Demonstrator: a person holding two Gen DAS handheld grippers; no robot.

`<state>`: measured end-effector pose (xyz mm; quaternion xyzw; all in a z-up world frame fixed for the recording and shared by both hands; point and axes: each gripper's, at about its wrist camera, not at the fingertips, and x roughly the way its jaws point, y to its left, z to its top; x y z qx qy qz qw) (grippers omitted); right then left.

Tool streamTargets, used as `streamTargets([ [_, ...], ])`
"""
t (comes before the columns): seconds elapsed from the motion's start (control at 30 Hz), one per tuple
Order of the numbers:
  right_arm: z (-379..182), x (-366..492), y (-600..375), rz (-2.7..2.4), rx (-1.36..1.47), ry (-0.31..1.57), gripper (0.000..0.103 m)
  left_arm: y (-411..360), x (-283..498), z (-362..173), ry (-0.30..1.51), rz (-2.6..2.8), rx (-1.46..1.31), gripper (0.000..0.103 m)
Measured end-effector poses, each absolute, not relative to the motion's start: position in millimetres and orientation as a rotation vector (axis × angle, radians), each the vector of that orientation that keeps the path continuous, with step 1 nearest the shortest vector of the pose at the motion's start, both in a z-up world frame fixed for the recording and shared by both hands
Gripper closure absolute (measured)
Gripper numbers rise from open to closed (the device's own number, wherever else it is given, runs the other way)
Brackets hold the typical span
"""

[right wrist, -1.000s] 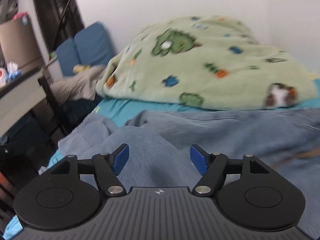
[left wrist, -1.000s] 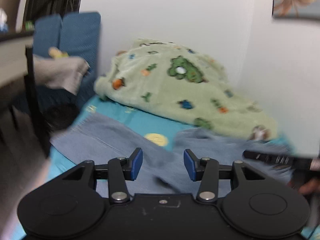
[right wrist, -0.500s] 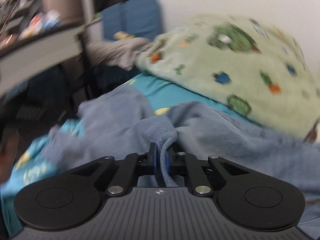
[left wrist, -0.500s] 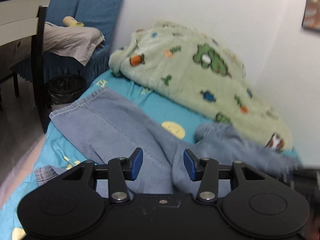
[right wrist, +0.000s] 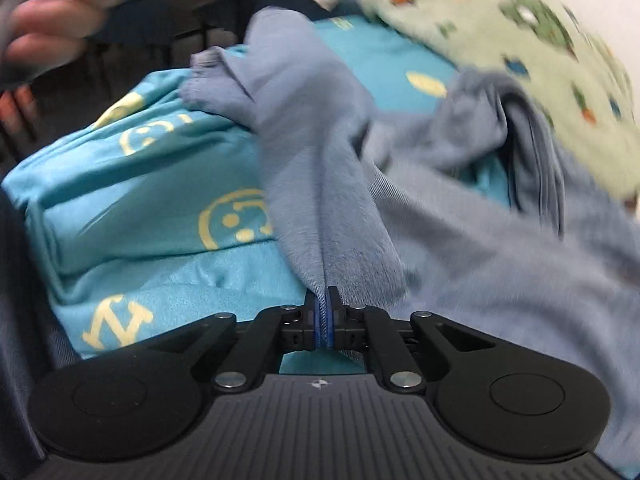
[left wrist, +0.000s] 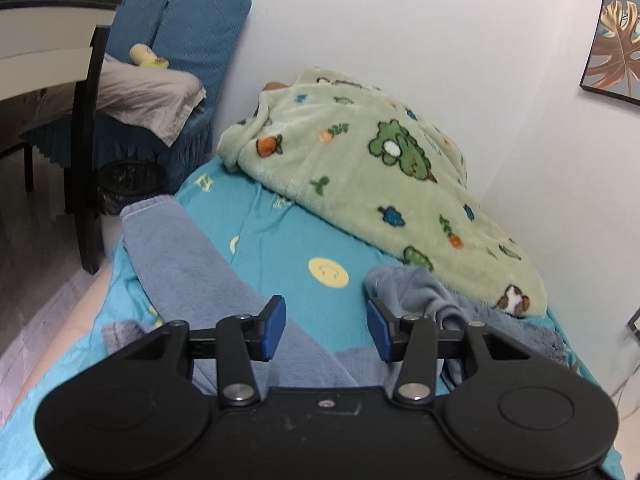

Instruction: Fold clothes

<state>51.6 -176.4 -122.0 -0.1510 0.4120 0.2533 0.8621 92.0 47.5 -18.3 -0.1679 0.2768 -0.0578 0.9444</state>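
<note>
Right now the right gripper (right wrist: 324, 316) is clamped tight on a fold of the blue jeans (right wrist: 320, 184), its blue pads pressed together with the denim pinched between them. From that pinch the cloth runs up and away as a raised ridge, one leg stretching toward the far left corner of the bed (right wrist: 132, 200), while the rest of the garment lies bunched and spread toward the right edge. The right wrist view is blurred, so finer creases cannot be made out. A person's hand (right wrist: 48, 20) shows in its top left corner, beyond the bed edge.

The left gripper (left wrist: 326, 328) hangs above the near part of the bed with its jaws partly apart and nothing between the pads; bare sheet and the crotch of the jeans (left wrist: 192, 268) show in the gap below. In that view one leg lies flat along the left side of the bed, its hem at the far left edge, and the other leg is crumpled up in a heap near the right side, touching the green blanket (left wrist: 372, 184).

The blanket, printed with small animals and carrots, is piled against the wall (left wrist: 400, 20) along the far right side of the bed. Beyond the far left corner stand a blue chair (left wrist: 192, 20) with grey cloth (left wrist: 148, 96) on it, a dark bin (left wrist: 128, 180) and a table (left wrist: 44, 48). A framed leaf picture (left wrist: 616, 44) hangs on the wall at right.
</note>
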Motion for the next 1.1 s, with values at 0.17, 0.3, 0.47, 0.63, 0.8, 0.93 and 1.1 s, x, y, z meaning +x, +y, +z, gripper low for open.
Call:
streamTargets([
  [0.17,-108.9,47.0,-198.4,0.426,-0.058,0.868,0.091,69.5,88.6,-24.7,0.62,-0.038,-0.449,0.061],
  [0.3,-102.6,38.4,-210.1,0.413,0.017,0.81,0.089,98.1,93.8,-30.3,0.642,0.071,-0.555,0.061],
  [0.47,-99.6,48.9,-227.1,0.416,0.134,0.78,0.087,123.8,128.0,-49.2,0.703,0.199,-0.649,0.061],
  [0.63,-100.2,60.4,-238.0,0.416,0.216,0.759,0.085,143.1,168.2,-78.4,0.74,0.289,-0.667,0.062],
  [0.8,-113.3,72.3,-237.9,0.439,0.273,0.801,0.085,157.2,206.7,-103.7,0.765,0.26,-0.665,0.062],
  [0.93,-120.3,80.2,-230.5,0.452,0.258,0.813,0.084,173.7,228.9,-120.5,0.785,0.286,-0.673,0.062],
  [1.1,-127.7,88.9,-227.2,0.464,0.277,0.831,0.084,193.3,247.7,-135.7,0.769,0.253,-0.748,0.065],
])
